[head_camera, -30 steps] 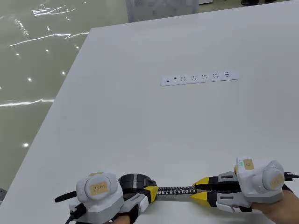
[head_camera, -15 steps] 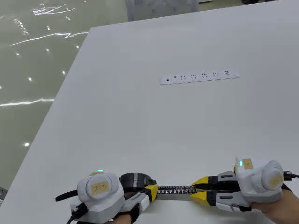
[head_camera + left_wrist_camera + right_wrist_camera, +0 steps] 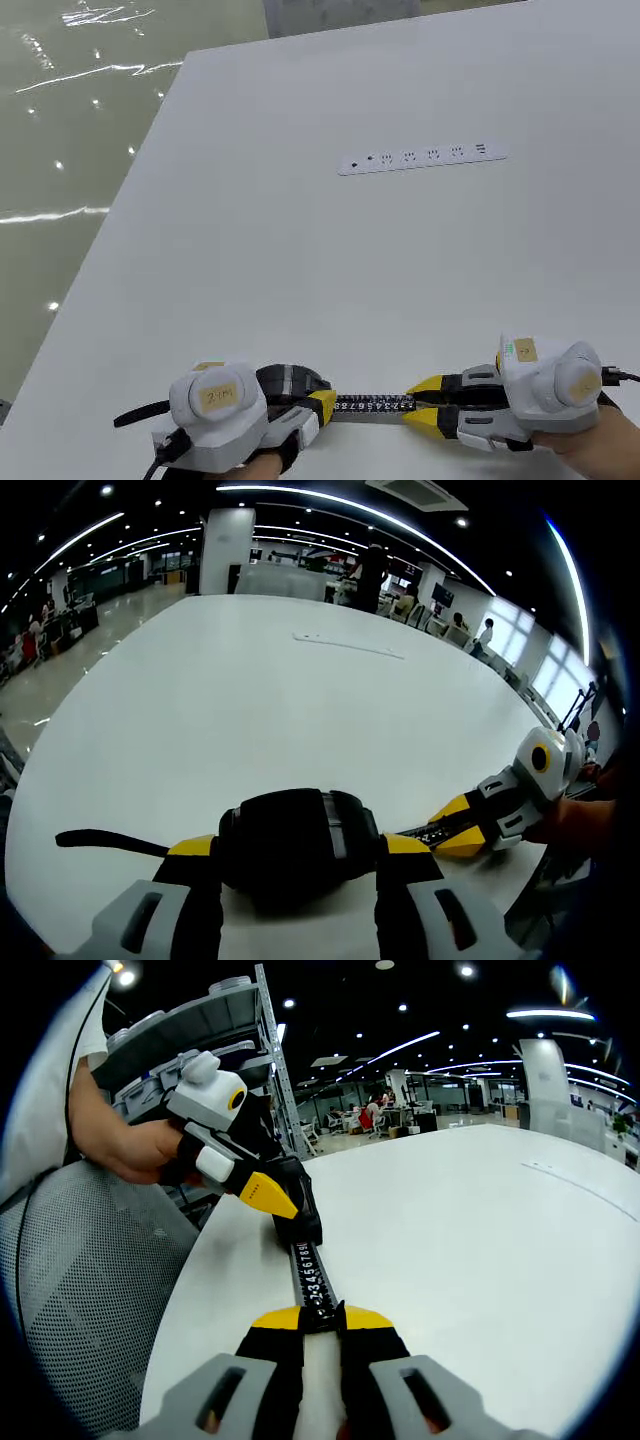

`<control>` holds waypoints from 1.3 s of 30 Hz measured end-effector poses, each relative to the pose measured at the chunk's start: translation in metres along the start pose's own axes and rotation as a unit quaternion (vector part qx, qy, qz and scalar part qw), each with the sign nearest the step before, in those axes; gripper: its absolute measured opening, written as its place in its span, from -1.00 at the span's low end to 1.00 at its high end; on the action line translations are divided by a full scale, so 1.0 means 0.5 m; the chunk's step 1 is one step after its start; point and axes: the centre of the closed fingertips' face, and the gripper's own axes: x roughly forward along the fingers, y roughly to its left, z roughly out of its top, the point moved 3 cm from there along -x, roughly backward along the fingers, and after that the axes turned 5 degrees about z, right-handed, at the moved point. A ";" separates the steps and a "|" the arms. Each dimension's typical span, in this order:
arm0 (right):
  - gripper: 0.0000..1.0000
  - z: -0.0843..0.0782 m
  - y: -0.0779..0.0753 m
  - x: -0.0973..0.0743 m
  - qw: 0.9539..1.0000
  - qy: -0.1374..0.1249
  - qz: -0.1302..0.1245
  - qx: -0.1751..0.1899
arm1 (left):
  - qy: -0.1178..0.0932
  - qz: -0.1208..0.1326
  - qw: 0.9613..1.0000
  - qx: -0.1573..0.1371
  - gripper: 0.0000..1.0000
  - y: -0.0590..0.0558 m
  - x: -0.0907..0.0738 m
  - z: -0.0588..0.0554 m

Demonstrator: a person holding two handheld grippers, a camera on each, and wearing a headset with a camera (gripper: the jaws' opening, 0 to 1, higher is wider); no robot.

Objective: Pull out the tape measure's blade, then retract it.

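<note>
Left gripper [image 3: 300, 852] clamps the black tape measure [image 3: 297, 832] by its case, one yellow-tipped jaw on each side, jaws about as wide as the case. A black strap trails out from the case to the left of this gripper, lying on the white surface [image 3: 300, 250].

Right gripper [image 3: 320, 1318] is pinched narrow on the blade [image 3: 310, 1272], gripping it near its free end. The blade runs straight ahead from the right gripper's jaws to the case, numbers facing up, low over the surface; I can't tell if it touches. In the head view only a short length of blade is out between the two grippers, which point tip to tip at each other, both near the front edge of the surface.

A white power strip [image 3: 420, 157] lies flat well ahead of both grippers, apart from everything. In the right gripper view a hand [image 3: 135, 1150] holds the left gripper, with a grey mesh chair [image 3: 90, 1290] below it.
</note>
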 end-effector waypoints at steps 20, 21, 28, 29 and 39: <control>-0.78 0.024 0.009 0.064 1.000 -0.017 0.009 0.001 | 0.002 -0.005 1.000 0.002 0.15 0.003 0.000 -0.002; -0.78 0.025 0.008 0.068 1.000 -0.018 0.009 0.001 | 0.001 -0.005 1.000 0.001 0.15 0.003 -0.001 -0.002; -0.78 0.041 0.012 0.109 1.000 -0.024 0.014 0.003 | 0.002 -0.010 1.000 -0.006 0.15 0.005 -0.002 -0.002; -0.78 0.041 0.004 0.105 0.999 -0.030 0.008 0.012 | 0.001 -0.008 1.000 -0.026 0.15 0.008 -0.003 -0.002; -0.78 0.045 0.014 0.118 1.000 -0.028 0.009 0.000 | -0.001 -0.014 1.000 -0.019 0.15 0.006 -0.004 -0.002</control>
